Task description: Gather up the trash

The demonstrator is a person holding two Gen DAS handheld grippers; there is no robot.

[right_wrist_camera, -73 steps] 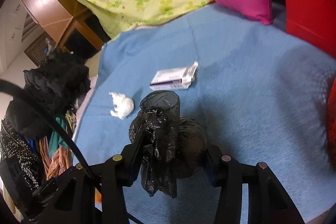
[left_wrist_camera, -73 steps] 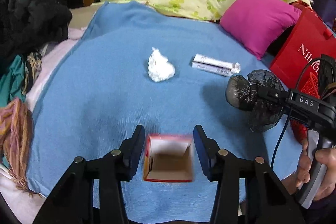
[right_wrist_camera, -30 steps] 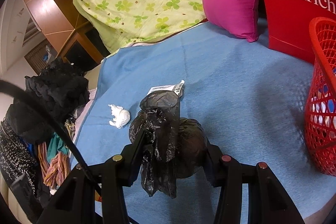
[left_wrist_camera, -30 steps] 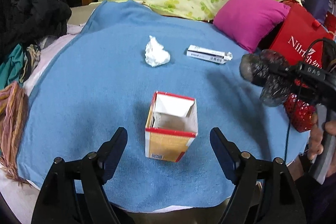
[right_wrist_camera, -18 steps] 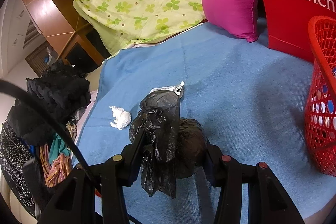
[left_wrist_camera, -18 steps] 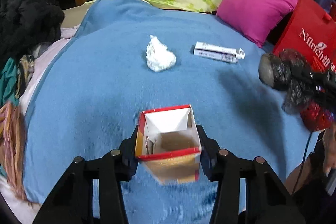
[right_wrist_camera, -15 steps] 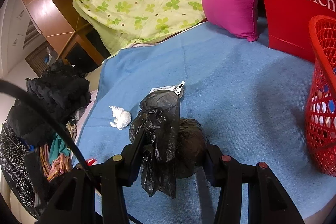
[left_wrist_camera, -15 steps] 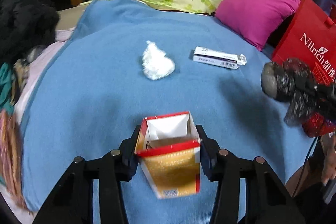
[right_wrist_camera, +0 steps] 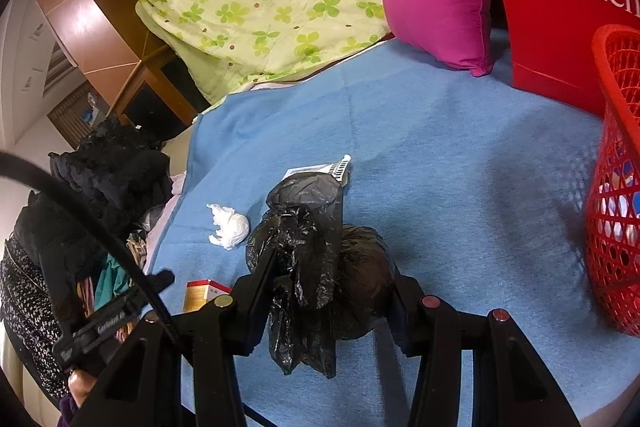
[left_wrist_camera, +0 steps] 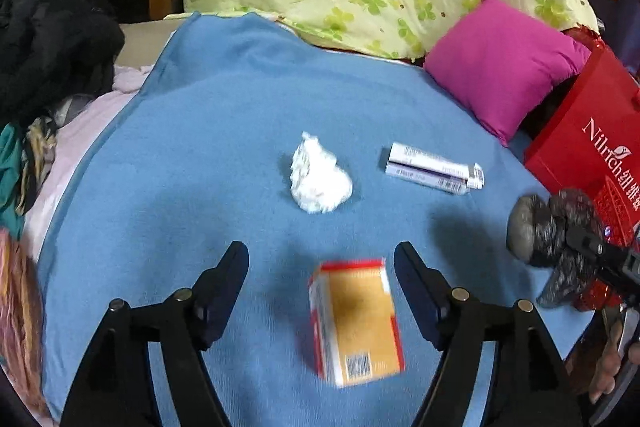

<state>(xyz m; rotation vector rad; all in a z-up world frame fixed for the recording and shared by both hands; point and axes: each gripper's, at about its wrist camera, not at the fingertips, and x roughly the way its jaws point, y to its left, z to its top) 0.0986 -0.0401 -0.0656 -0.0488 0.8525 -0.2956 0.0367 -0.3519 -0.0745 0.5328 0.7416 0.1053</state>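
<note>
Left gripper [left_wrist_camera: 320,253]: opening now, pads clear of the red-and-yellow carton [left_wrist_camera: 356,319] on both sides. Half a second back, clamped on that carton and carrying it above the blue blanket [left_wrist_camera: 200,147]; now no grip at all. Carton blurred, red-rimmed end toward 12 o'clock, barcode end toward 6, between the fingers but touching neither. Lying on the blanket or just landing: cannot tell which. Probably a lost pick rather than a delivery, with no bin beneath it. Calls for a fresh grasp before any carry toward the red basket [right_wrist_camera: 616,187], at 3 o'clock in the right wrist view. Right gripper [right_wrist_camera: 330,269]: unchanged, clamped on the crumpled black bag [right_wrist_camera: 308,227], short of the basket. Not yet collected: crumpled tissue [left_wrist_camera: 318,179] at 12 o'clock from the carton and flat white box [left_wrist_camera: 432,169] at 1 o'clock, both lying apart on the blanket.
</note>
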